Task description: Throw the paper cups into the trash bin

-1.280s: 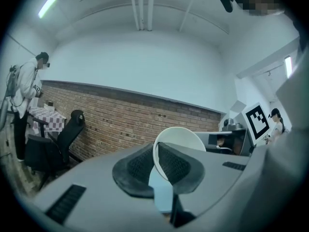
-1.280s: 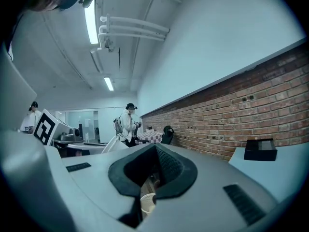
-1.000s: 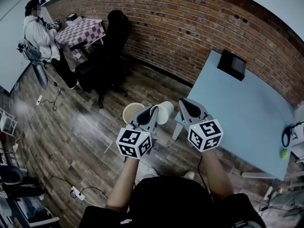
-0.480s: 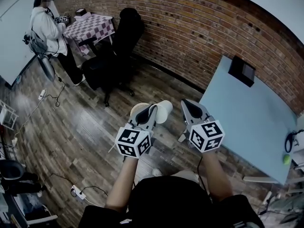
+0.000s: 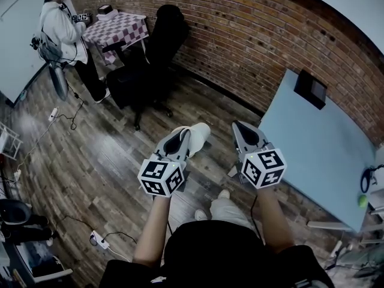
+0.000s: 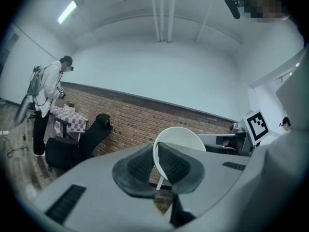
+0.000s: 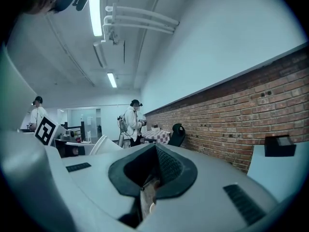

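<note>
— How many cups, and where?
— One paper cup, tipped sideways above the wood floor. Its wall is pinched in the left tongs, and I see nothing inside it.
— And the other tongs?
— The right tongs are pressed together, empty, just beside the pale blue worktop.
— Anything on that?
— One black box, at the edge nearest the brick wall.

Even cool light from ceiling tubes; strong fisheye, dark corners; edges perhaps slightly soft.
</note>
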Action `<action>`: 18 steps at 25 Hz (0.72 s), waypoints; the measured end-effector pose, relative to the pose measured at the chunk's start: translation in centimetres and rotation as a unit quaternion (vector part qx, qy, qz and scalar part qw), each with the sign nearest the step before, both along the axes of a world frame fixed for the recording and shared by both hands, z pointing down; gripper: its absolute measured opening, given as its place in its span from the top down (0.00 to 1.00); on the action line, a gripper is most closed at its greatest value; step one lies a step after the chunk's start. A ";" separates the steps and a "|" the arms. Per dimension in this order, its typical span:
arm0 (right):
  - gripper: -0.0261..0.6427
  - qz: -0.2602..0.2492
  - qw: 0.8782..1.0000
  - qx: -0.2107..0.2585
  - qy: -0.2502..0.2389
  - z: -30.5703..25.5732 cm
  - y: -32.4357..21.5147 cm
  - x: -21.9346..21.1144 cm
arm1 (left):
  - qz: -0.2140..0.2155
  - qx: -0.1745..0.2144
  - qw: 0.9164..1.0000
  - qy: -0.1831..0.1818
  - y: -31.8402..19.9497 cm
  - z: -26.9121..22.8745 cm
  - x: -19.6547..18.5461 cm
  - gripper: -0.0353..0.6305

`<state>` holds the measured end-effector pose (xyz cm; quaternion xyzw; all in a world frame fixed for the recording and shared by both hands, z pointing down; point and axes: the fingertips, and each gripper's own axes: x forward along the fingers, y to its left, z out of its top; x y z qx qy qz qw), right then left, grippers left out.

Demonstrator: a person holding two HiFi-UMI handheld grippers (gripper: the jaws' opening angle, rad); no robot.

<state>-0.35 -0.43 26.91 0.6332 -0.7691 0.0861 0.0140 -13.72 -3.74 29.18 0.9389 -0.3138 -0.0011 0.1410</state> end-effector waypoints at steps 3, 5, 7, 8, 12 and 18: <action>0.96 -0.006 1.000 -0.003 0.003 -0.1 -0.5 -0.4 | 0.001 -0.002 1.000 0.004 -0.3 -0.2 0.1 0.90; 0.96 -0.010 1.000 -0.003 0.004 -0.1 -1.0 -0.8 | 0.003 -0.002 1.000 0.005 -0.5 -0.1 0.1 0.90; 0.96 -0.016 1.000 -0.002 0.007 -0.1 -1.4 -1.2 | -0.001 -0.006 1.000 0.008 -1.1 0.1 -0.1 0.89; 0.96 -0.019 1.000 -0.001 0.008 -0.1 -1.7 -1.3 | -0.004 -0.008 1.000 0.010 -1.4 0.2 -0.2 0.89; 0.96 -0.025 1.000 0.002 0.008 -0.4 -3.4 -1.0 | -0.007 -0.008 1.000 0.012 -2.9 0.0 0.2 0.89; 0.96 -0.039 0.999 0.006 0.008 -0.6 -6.9 -0.4 | -0.037 0.027 0.999 -0.008 -6.1 -0.8 0.8 0.89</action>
